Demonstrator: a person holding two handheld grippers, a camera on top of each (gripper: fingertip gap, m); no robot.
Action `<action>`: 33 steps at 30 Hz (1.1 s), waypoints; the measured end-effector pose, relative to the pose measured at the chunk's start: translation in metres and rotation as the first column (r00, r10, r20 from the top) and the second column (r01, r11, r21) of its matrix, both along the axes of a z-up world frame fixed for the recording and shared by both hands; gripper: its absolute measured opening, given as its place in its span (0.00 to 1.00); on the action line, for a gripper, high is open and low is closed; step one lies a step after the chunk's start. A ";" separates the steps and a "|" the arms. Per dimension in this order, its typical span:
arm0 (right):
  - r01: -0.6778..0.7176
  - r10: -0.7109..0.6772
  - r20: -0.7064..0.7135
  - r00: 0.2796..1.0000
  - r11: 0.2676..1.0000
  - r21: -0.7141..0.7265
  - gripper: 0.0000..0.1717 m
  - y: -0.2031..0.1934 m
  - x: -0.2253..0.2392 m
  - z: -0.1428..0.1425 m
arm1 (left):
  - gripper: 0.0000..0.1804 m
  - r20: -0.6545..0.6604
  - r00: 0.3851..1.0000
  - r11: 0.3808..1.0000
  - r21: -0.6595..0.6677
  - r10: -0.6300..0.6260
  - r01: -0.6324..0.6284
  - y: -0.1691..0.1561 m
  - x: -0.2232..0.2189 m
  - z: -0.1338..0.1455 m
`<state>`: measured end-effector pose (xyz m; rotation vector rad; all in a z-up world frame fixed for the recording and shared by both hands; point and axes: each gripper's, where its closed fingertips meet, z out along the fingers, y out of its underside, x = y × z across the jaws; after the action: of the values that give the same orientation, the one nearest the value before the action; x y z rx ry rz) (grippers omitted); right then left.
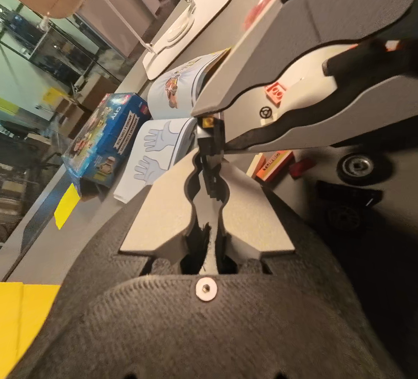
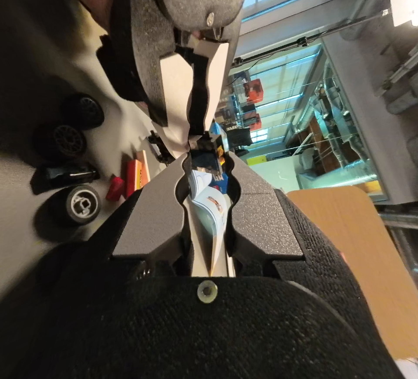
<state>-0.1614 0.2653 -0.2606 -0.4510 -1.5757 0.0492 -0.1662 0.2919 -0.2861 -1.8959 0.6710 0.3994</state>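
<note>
- Both tools meet tip to tip above the table point(image 1: 253, 101), equally near.
- Left tool point(image 1: 209, 155) pinches a black brick assembly point(image 1: 211, 142) lengthwise.
- Right tool point(image 2: 208, 159) grips its far end.

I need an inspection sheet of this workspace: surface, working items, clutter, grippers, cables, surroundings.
Surface: grey table.
Working items: small black brick assembly with a yellow stud, raised off the table.
Clutter: open booklet, blue toy box, black wheels, red piece, orange-and-white tile, white stand base.
Grippers: left gripper clamps the assembly; right gripper closes around it from the opposite side.
Cables: nothing seen.
Surroundings: glass partitions, shelving.
</note>
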 end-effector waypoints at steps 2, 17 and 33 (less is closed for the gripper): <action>-0.001 0.001 0.007 1.000 0.999 -0.036 0.16 0.000 0.000 0.001 | 0.03 0.015 1.000 1.000 -0.005 -0.006 0.006 -0.001 0.001 0.000; 0.074 -0.094 -0.078 0.993 0.973 -0.220 0.15 0.009 0.001 0.039 | 0.02 0.491 0.871 0.995 0.089 -0.004 -0.045 0.000 0.001 0.039; 0.087 -0.128 -0.164 0.978 0.968 -0.237 0.14 0.000 -0.006 0.057 | 0.02 0.810 0.580 0.994 0.109 -0.092 0.005 -0.006 -0.001 0.053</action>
<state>-0.1670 0.2650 -0.2033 -0.6943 -1.3723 0.1845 -0.1674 0.2861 -0.2332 -1.7069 0.0563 -0.4922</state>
